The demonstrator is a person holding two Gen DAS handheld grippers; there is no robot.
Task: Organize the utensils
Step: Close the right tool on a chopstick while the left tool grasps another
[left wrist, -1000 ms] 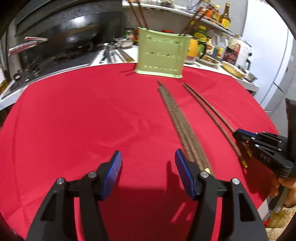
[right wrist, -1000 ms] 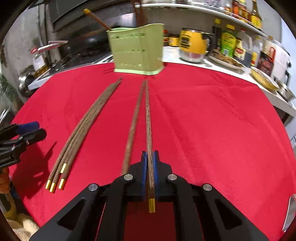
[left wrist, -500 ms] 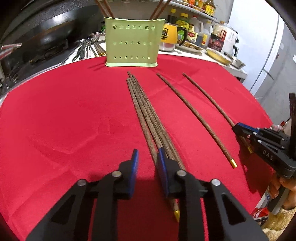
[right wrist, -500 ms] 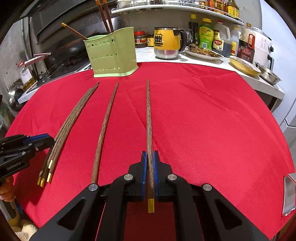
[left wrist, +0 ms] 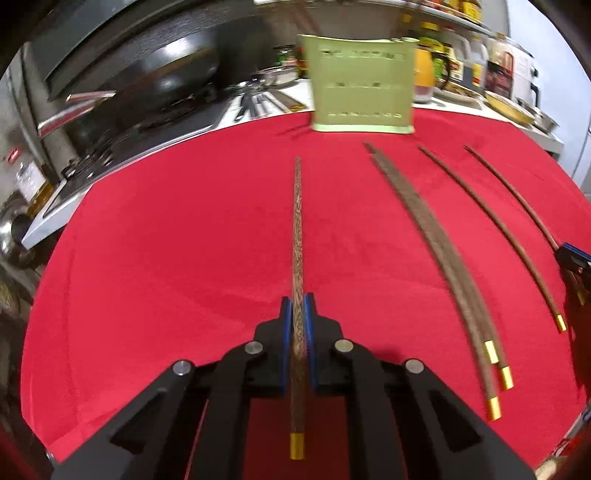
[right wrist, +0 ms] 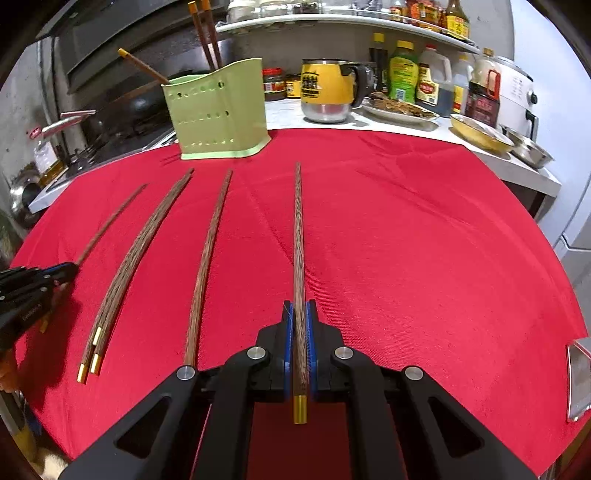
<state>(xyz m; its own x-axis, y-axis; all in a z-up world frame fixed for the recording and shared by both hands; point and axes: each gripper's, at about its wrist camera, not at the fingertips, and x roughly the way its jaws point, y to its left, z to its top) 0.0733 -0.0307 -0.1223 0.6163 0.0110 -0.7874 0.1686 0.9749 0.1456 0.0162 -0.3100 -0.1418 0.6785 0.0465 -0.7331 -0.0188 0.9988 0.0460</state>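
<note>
text: none legible | bottle labels [right wrist: 403,79]: too blurred | yellow mug [right wrist: 325,90] print: too small

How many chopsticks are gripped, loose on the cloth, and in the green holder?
Gripped chopsticks, one each in left tool and right tool: 2
Loose chopsticks on red cloth: 4
Stored chopsticks visible in green holder: 3
Total: 9

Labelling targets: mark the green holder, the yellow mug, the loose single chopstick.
green holder [right wrist: 218,114], right wrist view, front wall.
yellow mug [right wrist: 323,85], right wrist view, printed side.
loose single chopstick [right wrist: 207,258], right wrist view, mid-shaft.
</note>
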